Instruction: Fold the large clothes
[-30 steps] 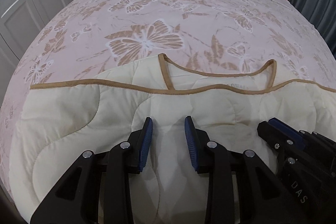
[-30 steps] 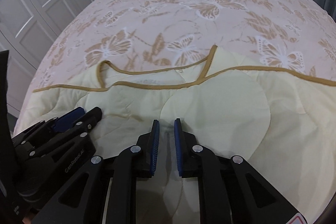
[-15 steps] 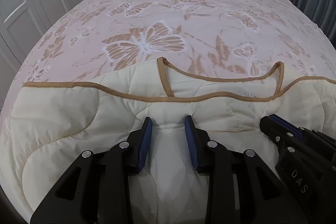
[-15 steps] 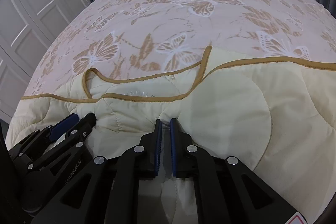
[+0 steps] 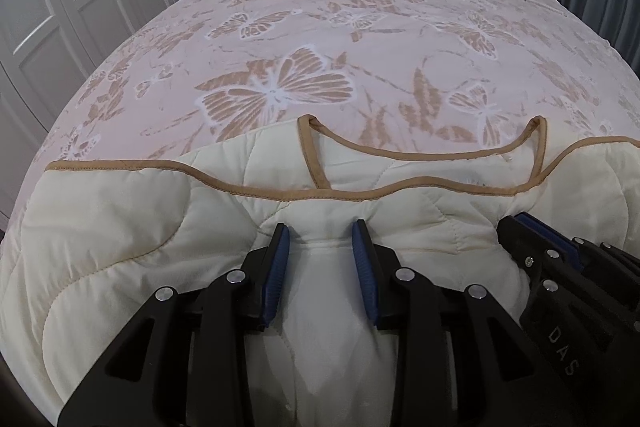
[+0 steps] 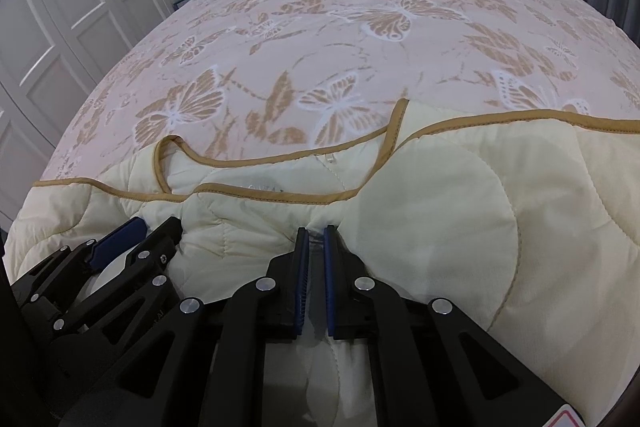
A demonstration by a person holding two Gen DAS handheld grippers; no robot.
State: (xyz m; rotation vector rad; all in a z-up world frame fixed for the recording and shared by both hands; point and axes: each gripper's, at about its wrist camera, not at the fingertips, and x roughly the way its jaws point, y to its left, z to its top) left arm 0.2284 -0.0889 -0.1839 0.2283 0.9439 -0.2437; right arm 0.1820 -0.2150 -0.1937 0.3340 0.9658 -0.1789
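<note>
Bed (image 5: 360, 39) carries cream quilted garment (image 5: 120, 247): soft, bulky, light. Left claw (image 5: 322, 259) grasps a thick bunch; right claw (image 6: 316, 259) clenched on a thin pinch. Grip near the tan-trimmed hem.

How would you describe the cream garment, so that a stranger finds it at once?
Start from the large bed with the pink butterfly-print cover. At its near end, under both tongs, lies the cream quilted garment. Only it is plain and padded, with tan binding along its edges and neckline.
</note>
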